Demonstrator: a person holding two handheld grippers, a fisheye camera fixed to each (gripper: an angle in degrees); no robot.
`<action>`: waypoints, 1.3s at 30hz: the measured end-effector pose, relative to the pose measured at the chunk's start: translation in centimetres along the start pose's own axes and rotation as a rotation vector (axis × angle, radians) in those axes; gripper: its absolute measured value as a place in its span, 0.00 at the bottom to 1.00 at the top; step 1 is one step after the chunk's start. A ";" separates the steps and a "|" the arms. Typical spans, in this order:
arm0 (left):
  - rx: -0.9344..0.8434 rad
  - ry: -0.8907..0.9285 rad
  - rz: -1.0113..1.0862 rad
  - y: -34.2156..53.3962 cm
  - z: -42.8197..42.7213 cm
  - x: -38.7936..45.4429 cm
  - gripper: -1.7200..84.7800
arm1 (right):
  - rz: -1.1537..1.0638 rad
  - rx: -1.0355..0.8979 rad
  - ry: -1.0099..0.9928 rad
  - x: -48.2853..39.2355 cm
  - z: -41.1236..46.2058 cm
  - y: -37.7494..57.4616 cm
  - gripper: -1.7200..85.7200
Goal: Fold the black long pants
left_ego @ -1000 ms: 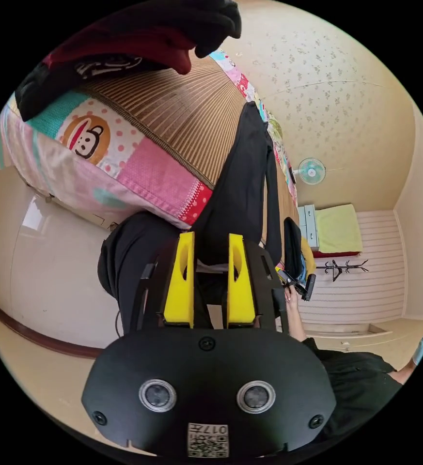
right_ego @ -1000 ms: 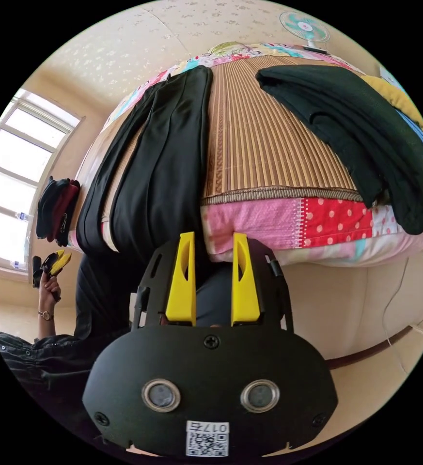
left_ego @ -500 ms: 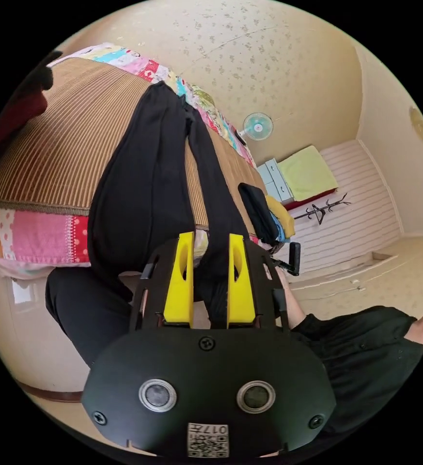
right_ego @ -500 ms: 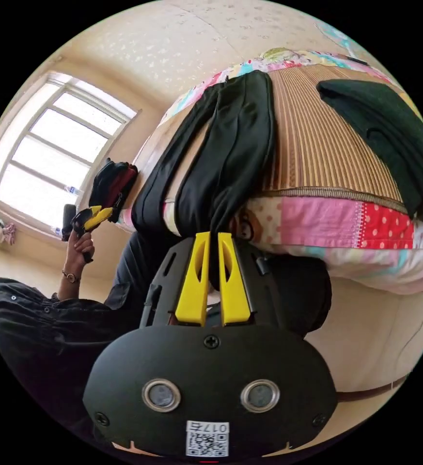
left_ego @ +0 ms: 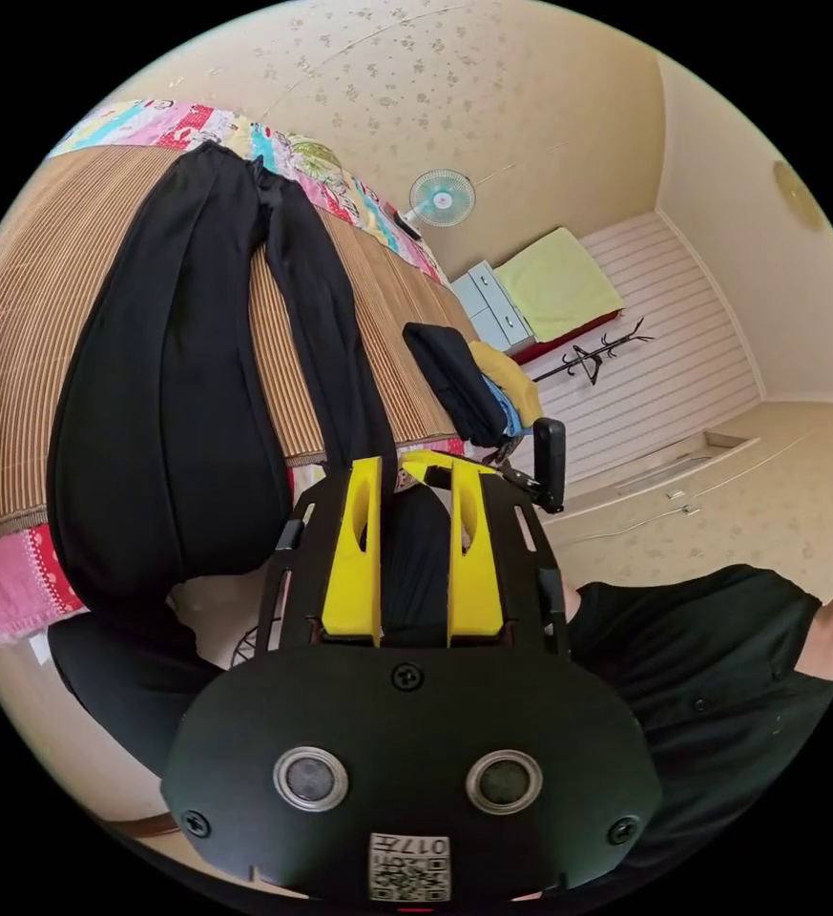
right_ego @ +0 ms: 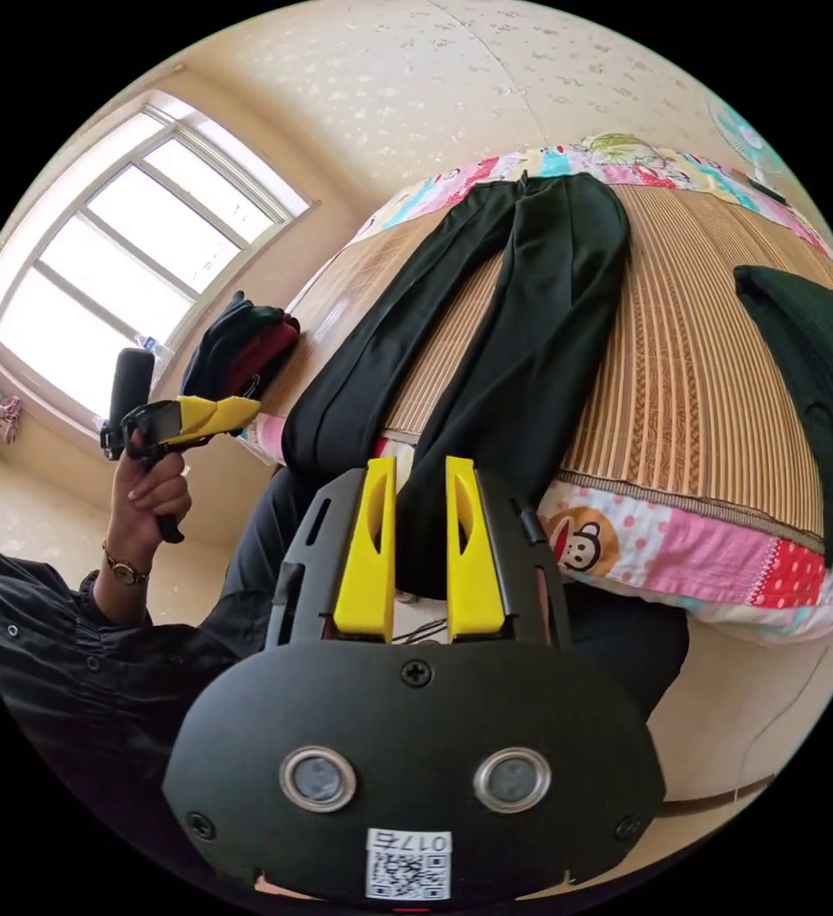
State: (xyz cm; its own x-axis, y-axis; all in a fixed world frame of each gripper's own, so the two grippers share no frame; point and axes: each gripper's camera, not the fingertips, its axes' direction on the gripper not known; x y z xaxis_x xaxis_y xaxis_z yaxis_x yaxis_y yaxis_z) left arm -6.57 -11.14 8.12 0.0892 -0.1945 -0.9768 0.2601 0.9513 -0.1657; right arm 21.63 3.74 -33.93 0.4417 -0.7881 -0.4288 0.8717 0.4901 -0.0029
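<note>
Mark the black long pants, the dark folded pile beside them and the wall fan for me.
black long pants (right_ego: 531,334), right gripper view, upper part of one leg.
dark folded pile (left_ego: 454,377), left gripper view, top garment.
wall fan (left_ego: 442,197), left gripper view, hub.

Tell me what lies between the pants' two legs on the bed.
Bare woven mat shows between the two legs of the black pants in the right gripper view; nothing rests there.

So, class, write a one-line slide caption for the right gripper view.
Black long pants spread on a mat-covered bed, right gripper open near one hanging leg.
</note>
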 end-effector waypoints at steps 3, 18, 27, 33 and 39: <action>-0.052 -0.014 -0.005 1.0 1.7 -0.6 0.15 | 0.011 -0.044 -0.059 0.5 0.4 1.0 0.15; -0.280 -0.053 0.091 2.5 11.3 -4.0 0.05 | 0.161 -0.027 -0.145 4.3 -2.5 7.5 0.12; -0.041 0.177 0.146 5.0 3.4 -3.0 0.02 | 0.132 0.049 -0.120 10.1 -6.7 -2.7 0.15; -0.065 0.209 0.169 4.5 2.1 -4.1 0.02 | 0.181 0.114 -0.098 16.6 -2.6 -18.2 0.16; -0.076 0.269 0.136 4.5 1.6 -6.4 0.02 | 0.394 0.165 -0.058 24.1 3.5 -27.5 0.16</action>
State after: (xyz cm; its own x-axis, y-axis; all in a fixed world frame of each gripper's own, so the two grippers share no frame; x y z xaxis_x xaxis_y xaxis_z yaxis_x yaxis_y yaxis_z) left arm -4.39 -5.99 13.85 -0.1425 -0.0035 -0.9898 0.1896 0.9814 -0.0308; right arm 9.03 -30.07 -41.03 0.7548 -0.5745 -0.3164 0.6541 0.6953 0.2978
